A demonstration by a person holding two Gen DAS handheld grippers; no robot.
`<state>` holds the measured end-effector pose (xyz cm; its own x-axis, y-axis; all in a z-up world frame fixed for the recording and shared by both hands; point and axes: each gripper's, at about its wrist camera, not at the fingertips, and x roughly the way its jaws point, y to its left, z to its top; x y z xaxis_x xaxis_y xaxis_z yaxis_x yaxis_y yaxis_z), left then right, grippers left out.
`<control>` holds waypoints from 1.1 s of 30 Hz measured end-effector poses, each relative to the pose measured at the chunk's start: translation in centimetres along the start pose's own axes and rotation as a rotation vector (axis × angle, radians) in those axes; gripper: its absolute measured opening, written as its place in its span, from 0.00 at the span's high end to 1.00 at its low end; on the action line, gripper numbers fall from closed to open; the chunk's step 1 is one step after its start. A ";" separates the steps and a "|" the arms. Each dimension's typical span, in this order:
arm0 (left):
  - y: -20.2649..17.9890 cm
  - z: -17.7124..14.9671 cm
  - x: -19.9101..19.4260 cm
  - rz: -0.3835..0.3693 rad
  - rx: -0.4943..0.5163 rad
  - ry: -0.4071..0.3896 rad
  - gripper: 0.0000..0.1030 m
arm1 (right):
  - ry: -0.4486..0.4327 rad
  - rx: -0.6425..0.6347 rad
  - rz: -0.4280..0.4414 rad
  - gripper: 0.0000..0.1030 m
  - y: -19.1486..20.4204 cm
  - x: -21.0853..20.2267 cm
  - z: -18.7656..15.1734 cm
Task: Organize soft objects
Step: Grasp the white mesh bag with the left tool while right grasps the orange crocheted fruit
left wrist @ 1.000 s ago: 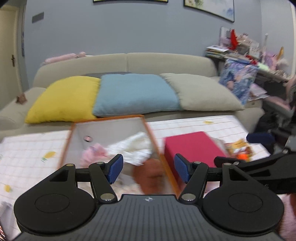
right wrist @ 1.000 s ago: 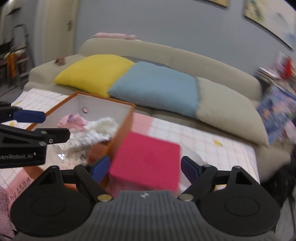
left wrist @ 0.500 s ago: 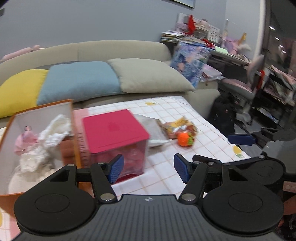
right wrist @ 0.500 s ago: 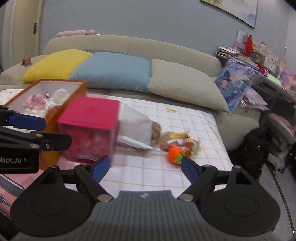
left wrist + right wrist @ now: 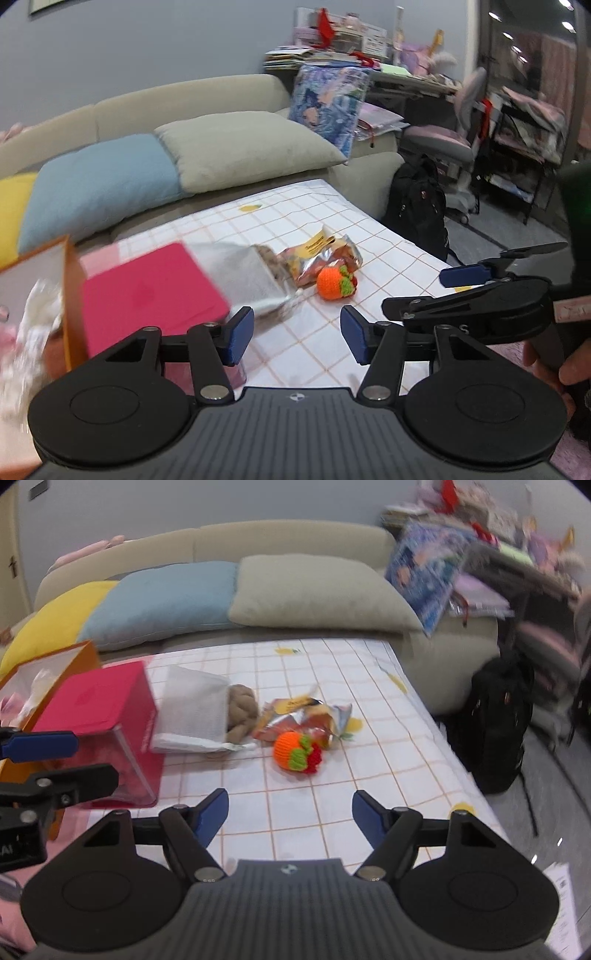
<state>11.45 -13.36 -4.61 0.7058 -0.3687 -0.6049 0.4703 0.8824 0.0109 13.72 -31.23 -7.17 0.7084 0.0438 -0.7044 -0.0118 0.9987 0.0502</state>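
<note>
An orange knitted toy with green and red trim (image 5: 298,752) lies on the checked tablecloth (image 5: 332,805); it also shows in the left wrist view (image 5: 335,282). Beside it lie a crumpled snack bag (image 5: 306,716), a brown braided soft thing (image 5: 241,712) and a white mesh pouch (image 5: 192,710). An orange box (image 5: 55,661) at the left holds white and pink soft things. My left gripper (image 5: 297,338) is open and empty above the cloth. My right gripper (image 5: 290,818) is open and empty, short of the knitted toy.
A clear box with a pink lid (image 5: 92,716) stands next to the orange box. A sofa with yellow, blue and beige cushions (image 5: 317,590) runs behind the table. A black backpack (image 5: 498,720) sits on the floor at the right, near a cluttered desk.
Both grippers have swung right, away from the orange box, and now face the knitted toy and snack bag. Both stayed open and empty.
</note>
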 end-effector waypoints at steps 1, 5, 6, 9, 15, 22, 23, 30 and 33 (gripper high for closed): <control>-0.2 0.4 0.5 -0.002 0.021 0.002 0.39 | 0.000 0.009 0.002 0.32 -0.3 0.5 0.2; -0.7 2.0 3.1 0.014 0.129 0.060 0.40 | -0.013 0.021 0.025 0.33 -1.1 2.9 1.1; -0.7 2.3 3.9 0.019 0.162 0.079 0.40 | -0.019 0.020 0.030 0.33 -1.2 3.4 1.3; -1.0 3.0 5.8 0.046 0.266 0.136 0.40 | -0.030 0.024 0.046 0.33 -1.5 5.1 1.7; 0.3 5.1 9.6 0.104 0.240 0.236 0.31 | -0.014 0.032 0.079 0.32 -2.2 8.8 2.2; 3.2 7.6 13.9 0.115 -0.010 0.345 0.17 | -0.017 0.039 0.095 0.25 -2.3 11.0 2.7; 3.1 7.7 14.7 0.132 -0.014 0.363 0.17 | -0.015 0.042 0.100 0.25 -2.3 11.2 2.7; 2.5 7.5 19.4 0.239 0.073 0.469 0.17 | 0.023 0.099 0.130 0.27 -2.9 12.7 2.9; 2.4 7.1 20.6 0.275 0.132 0.515 0.18 | 0.034 0.091 0.135 0.30 -2.8 12.8 2.7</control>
<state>30.85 -20.89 -11.37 0.4787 0.0869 -0.8737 0.3918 0.8694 0.3011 24.76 -33.53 -14.40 0.6805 0.1796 -0.7104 -0.0402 0.9772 0.2086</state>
